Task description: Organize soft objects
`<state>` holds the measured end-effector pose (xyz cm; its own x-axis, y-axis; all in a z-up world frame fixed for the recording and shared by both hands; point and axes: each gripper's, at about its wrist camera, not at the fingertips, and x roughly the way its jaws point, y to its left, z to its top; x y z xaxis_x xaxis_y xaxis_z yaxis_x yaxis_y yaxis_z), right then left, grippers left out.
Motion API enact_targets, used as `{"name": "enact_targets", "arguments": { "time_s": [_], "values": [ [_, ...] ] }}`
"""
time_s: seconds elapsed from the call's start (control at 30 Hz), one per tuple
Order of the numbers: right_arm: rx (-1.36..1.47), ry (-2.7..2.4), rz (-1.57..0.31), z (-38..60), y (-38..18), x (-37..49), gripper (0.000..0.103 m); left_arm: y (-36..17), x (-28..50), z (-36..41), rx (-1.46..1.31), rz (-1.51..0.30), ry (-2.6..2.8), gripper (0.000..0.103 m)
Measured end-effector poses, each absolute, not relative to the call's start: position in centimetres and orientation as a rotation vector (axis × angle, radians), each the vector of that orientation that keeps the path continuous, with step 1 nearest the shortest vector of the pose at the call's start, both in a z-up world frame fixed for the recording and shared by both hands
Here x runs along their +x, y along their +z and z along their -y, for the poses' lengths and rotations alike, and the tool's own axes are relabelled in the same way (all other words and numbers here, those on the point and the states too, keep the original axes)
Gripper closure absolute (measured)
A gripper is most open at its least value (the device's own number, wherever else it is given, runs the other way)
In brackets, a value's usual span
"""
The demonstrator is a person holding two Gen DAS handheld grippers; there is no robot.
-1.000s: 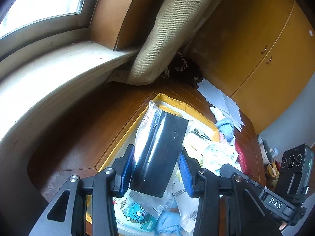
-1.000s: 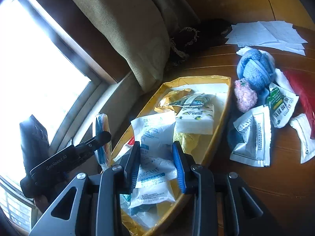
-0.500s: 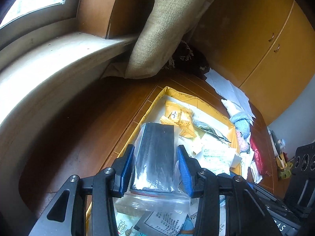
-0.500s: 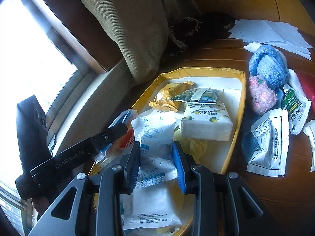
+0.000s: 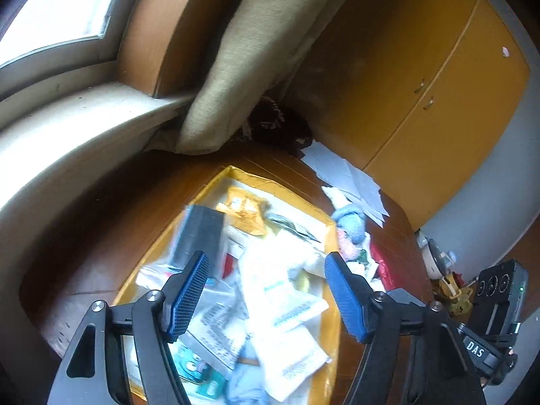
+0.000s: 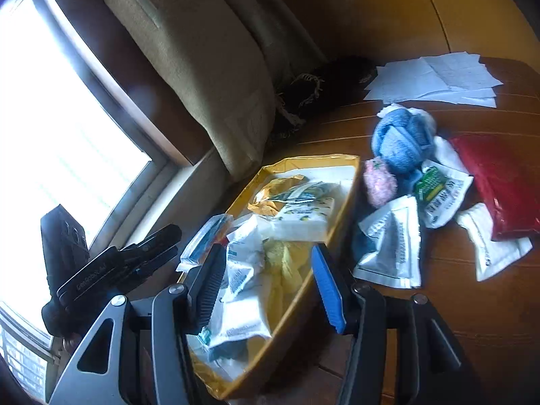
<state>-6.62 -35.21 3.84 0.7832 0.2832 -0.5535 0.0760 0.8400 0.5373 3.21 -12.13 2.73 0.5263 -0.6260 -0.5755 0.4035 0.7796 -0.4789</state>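
Observation:
A yellow tray [image 5: 332, 320] [image 6: 349, 185] on the wooden table holds several soft packets. A clear bag with a black block [image 5: 199, 233] lies at the tray's left edge, free of my fingers. My left gripper [image 5: 266, 297] is open and empty above the tray; it also shows in the right wrist view [image 6: 135, 260]. My right gripper [image 6: 268, 290] is open and empty over the tray's near end. A blue knitted ball [image 6: 400, 141], a pink fluffy ball [image 6: 379, 182], white packets [image 6: 393, 246] and a red packet [image 6: 503, 175] lie on the table right of the tray.
A beige cushion [image 5: 253, 57] [image 6: 209, 67] leans against the window sill behind the tray. White papers [image 6: 435, 79] lie at the table's far side. Orange cabinet doors [image 5: 422, 94] stand beyond. A dark fringed cloth [image 6: 320, 91] sits by the cushion.
My left gripper has opened and let go of the bag with the black block, which now lies in the tray. My right gripper has opened wider over the tray.

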Motion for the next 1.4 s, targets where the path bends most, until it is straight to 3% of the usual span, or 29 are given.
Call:
{"name": "enact_targets", "arguments": {
  "time_s": [0.3, 0.63, 1.03, 1.3, 1.4],
  "values": [
    [0.622, -0.021, -0.671, 41.9, 1.8, -11.3, 0.046, 2.8, -0.8, 19.4, -0.217, -0.869, -0.802, 0.029],
    [0.633, -0.189, -0.707, 47.8, 1.6, -10.6, 0.027, 1.8, -2.0, 21.8, -0.198, -0.918, -0.864, 0.029],
    [0.57, -0.404, -0.925, 53.3, -1.4, -2.1, 0.026, 1.3, -1.2, 21.5, -0.238, -0.956, -0.907, 0.029],
    [0.53, -0.438, -0.973, 52.5, -3.4, -1.6, 0.026, 1.4, -1.4, 21.6, -0.214, -0.952, -0.899, 0.029],
    [0.542, -0.452, -0.956, 52.1, -3.6, -2.3, 0.037, 1.4, -1.5, 21.9, -0.211, -0.956, -0.893, 0.029]
  ]
}}
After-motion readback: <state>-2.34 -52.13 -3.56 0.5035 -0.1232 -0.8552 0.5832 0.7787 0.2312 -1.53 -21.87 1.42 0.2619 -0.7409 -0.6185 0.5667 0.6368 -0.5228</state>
